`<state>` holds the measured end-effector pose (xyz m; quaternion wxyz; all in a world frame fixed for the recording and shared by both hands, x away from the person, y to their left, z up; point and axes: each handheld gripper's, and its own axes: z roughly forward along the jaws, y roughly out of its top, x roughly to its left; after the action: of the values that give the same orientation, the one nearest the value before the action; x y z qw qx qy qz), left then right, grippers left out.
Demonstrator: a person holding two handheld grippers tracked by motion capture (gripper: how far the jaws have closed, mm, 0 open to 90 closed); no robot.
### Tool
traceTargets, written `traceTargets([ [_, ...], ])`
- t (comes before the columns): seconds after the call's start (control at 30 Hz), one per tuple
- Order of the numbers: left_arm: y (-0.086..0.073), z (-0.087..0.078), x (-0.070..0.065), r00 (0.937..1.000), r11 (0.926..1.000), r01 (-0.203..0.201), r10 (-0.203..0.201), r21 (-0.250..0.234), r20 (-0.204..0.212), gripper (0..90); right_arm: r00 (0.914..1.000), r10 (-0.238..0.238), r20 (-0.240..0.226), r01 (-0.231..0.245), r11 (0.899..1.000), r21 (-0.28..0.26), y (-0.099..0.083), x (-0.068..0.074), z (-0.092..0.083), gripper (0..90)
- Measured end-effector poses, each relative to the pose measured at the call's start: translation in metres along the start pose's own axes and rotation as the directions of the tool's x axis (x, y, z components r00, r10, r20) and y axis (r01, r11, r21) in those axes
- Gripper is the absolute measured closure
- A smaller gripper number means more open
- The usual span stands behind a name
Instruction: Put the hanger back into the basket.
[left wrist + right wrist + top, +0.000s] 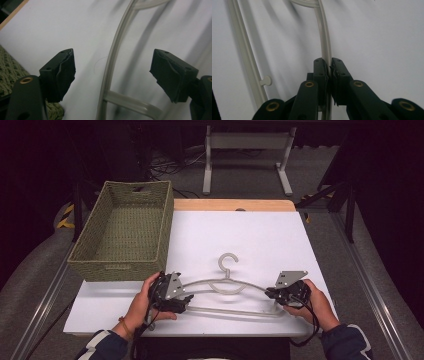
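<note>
Hanger (227, 287), pale plastic, lies flat on the white bench (260, 235), hook pointing far, near the front edge. Right tongs (270, 293) are clamped on the hanger's right shoulder; in the right gripper view the pads (322, 72) press the thin arm from both sides. Right hand (312, 302) grips the tool low over the bench, wrist near the right front corner, sleeve at the edge. Left tongs (186, 301) stand apart, straddling the hanger's left shoulder; in the left gripper view the arm runs between the pads (65, 72), touching neither. Left hand (142, 300) wraps the tool body, forearm angled in from the near left. Woven green basket (125, 227) sits far left on the bench, just beside the left hand.
</note>
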<state>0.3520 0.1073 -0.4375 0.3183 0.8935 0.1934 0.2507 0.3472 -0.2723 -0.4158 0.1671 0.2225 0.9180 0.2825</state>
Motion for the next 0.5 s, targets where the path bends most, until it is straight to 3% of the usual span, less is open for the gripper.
traceTargets([
  [0.07, 0.005, 0.006, 0.000, 0.9994, 0.9989, -0.034, 0.034, 0.032, 0.008, 27.7, 0.9999, -0.014, 0.001, 0.014, 1.000, -0.021, 0.002, 0.002, -0.002, 83.6],
  [0.17, 0.010, 0.011, -0.001, 0.9988, 0.9964, -0.047, 0.048, 0.071, -0.013, 32.9, 0.9990, -0.039, 0.023, 0.040, 0.999, -0.036, 0.006, 0.005, -0.004, 83.6],
  [0.2, 0.014, 0.014, -0.001, 0.9971, 0.9922, -0.061, 0.066, 0.109, -0.039, 33.8, 0.9983, -0.049, 0.030, 0.050, 0.998, -0.040, 0.008, 0.006, -0.005, 83.6],
  [0.23, 0.016, 0.014, -0.001, 0.9967, 0.9915, -0.064, 0.069, 0.114, -0.043, 35.1, 0.9981, -0.051, 0.034, 0.053, 0.997, -0.048, 0.010, 0.008, -0.005, 83.6],
  [0.3, 0.020, 0.013, 0.000, 0.9972, 0.9923, -0.060, 0.064, 0.108, -0.037, 46.4, 0.9967, -0.066, 0.047, 0.069, 0.996, -0.055, 0.014, 0.011, -0.006, 83.5],
  [0.5, 0.028, 0.009, 0.001, 0.9949, 0.9926, -0.084, 0.088, 0.088, -0.050, 63.0, 0.9939, -0.083, 0.073, 0.088, 0.994, -0.067, 0.028, 0.018, -0.011, 83.5],
])
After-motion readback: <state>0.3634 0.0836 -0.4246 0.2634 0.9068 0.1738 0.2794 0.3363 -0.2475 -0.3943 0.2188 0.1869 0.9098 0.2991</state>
